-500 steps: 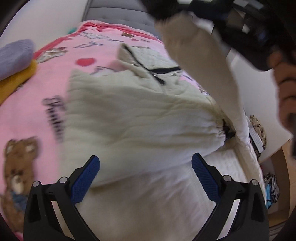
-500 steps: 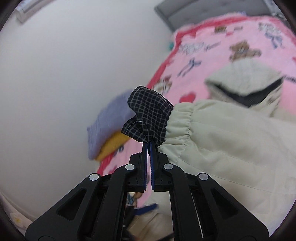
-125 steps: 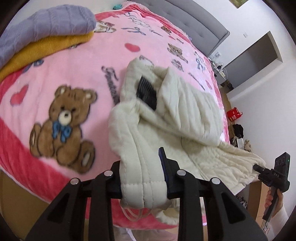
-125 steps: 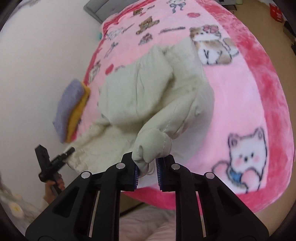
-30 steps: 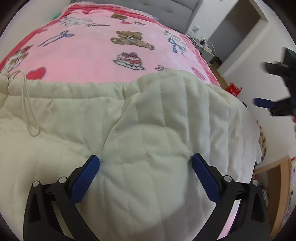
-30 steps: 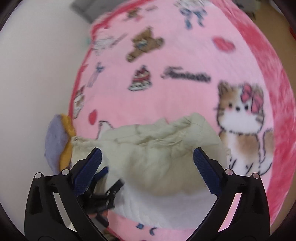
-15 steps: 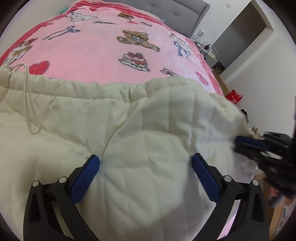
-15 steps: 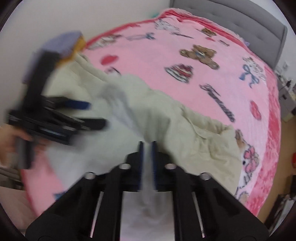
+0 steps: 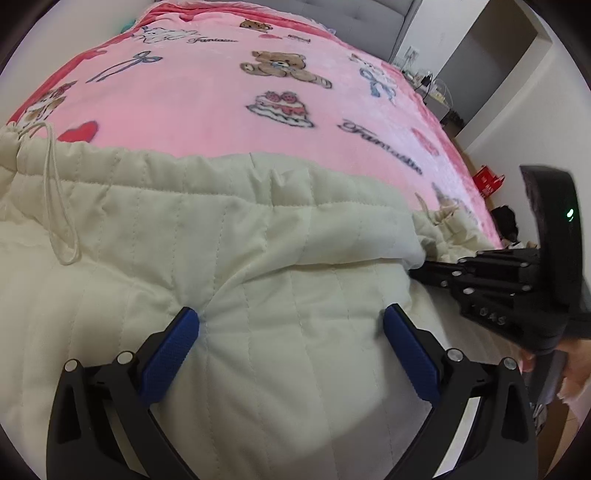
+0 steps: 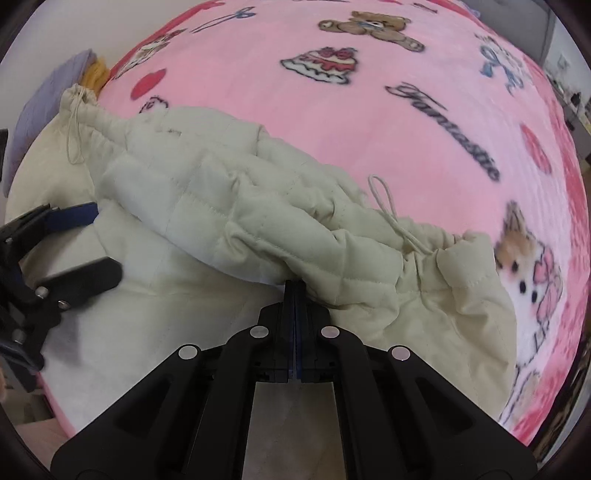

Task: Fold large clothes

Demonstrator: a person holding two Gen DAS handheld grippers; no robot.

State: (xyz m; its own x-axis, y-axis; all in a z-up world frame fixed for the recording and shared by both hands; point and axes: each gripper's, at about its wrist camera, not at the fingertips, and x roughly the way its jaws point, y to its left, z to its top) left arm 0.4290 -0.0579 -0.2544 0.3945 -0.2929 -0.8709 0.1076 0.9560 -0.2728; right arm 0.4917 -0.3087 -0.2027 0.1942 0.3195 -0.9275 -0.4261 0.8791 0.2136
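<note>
A cream quilted jacket (image 9: pixel 258 229) lies folded on the pink blanket (image 9: pixel 207 99), its drawstring hem along the far edge. My left gripper (image 9: pixel 291 314) is open, and both blue pads press down on the jacket's near layer. In the right wrist view it shows at the left (image 10: pixel 107 242), still open. My right gripper (image 10: pixel 294 286) is shut, and its tips sit at the edge of the upper folded layer, where the fabric drapes over them. I see no cloth between its jaws. In the left wrist view it comes in from the right (image 9: pixel 415 271), tucked under that fold.
Folded purple and yellow garments (image 10: pixel 48 110) lie at the blanket's far left corner. A loose drawstring loop (image 10: pixel 391 214) rests on the jacket. A grey headboard (image 9: pixel 369 22), a doorway (image 9: pixel 491 55) and a red box (image 9: pixel 489 181) lie beyond the bed. A hand (image 9: pixel 569 369) holds the right gripper.
My right gripper went from wide open to shut, rolled, and dropped down to the jacket's fold edge. The left gripper stayed open and pressed on the jacket.
</note>
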